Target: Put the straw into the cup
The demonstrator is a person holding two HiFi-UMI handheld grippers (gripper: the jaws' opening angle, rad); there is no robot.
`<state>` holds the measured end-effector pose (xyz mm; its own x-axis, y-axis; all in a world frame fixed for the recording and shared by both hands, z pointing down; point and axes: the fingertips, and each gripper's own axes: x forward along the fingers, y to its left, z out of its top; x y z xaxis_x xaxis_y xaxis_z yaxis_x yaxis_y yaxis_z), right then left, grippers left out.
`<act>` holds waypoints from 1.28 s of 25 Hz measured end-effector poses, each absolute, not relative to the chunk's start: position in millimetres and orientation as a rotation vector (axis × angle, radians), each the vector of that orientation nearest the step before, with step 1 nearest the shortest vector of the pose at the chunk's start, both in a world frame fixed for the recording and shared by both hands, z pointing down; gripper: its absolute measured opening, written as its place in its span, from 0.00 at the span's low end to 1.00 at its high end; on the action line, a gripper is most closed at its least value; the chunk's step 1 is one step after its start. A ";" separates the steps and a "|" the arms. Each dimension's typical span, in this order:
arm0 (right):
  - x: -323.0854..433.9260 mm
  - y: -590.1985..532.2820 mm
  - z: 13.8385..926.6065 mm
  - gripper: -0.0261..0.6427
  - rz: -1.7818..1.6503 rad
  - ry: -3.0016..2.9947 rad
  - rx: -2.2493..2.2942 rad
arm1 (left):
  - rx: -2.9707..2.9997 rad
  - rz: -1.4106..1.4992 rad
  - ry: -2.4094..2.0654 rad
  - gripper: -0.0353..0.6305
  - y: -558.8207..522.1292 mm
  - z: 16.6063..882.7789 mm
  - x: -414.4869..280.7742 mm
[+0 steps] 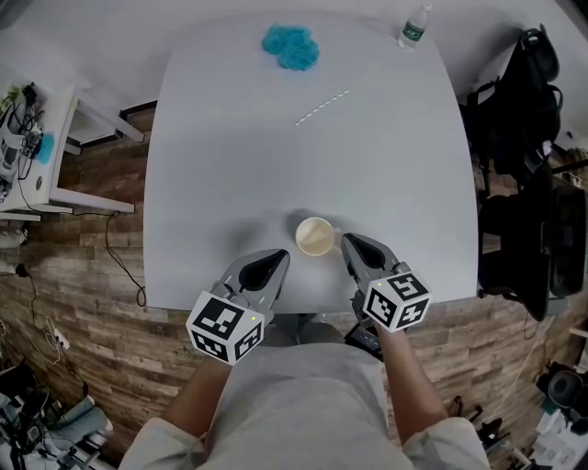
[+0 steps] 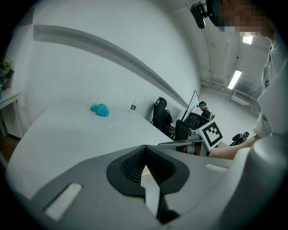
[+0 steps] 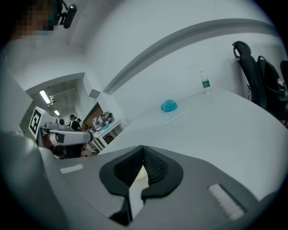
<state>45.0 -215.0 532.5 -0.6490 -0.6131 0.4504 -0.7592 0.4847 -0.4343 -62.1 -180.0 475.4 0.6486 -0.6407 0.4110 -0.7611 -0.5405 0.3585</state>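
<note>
A cream paper cup (image 1: 315,237) stands upright near the front edge of the white table (image 1: 230,184). A thin white straw (image 1: 322,106) lies far back on the table, also seen as the straw (image 2: 112,126) in the left gripper view and the straw (image 3: 175,118) in the right gripper view. My left gripper (image 1: 278,260) sits just left of the cup and my right gripper (image 1: 350,242) just right of it. Both are shut with nothing held; the left gripper's tips (image 2: 145,148) and the right gripper's tips (image 3: 143,148) meet.
A blue cloth (image 1: 290,46) lies at the table's far edge, and a water bottle (image 1: 414,25) stands at the far right corner. Black chairs (image 1: 524,138) stand to the right, a white desk (image 1: 37,147) to the left. Wood floor surrounds the table.
</note>
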 end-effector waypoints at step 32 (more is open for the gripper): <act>42.0 -162.8 455.8 0.05 0.792 -2.614 1.080 | 2.401 0.284 -1.155 0.08 -148.4 435.9 -51.1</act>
<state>42.0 -162.8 455.8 -0.7116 -0.5930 0.3768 -0.7024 0.5884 -0.4005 -51.1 -148.4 435.9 0.6267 -0.6847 0.3720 -0.7791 -0.5431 0.3130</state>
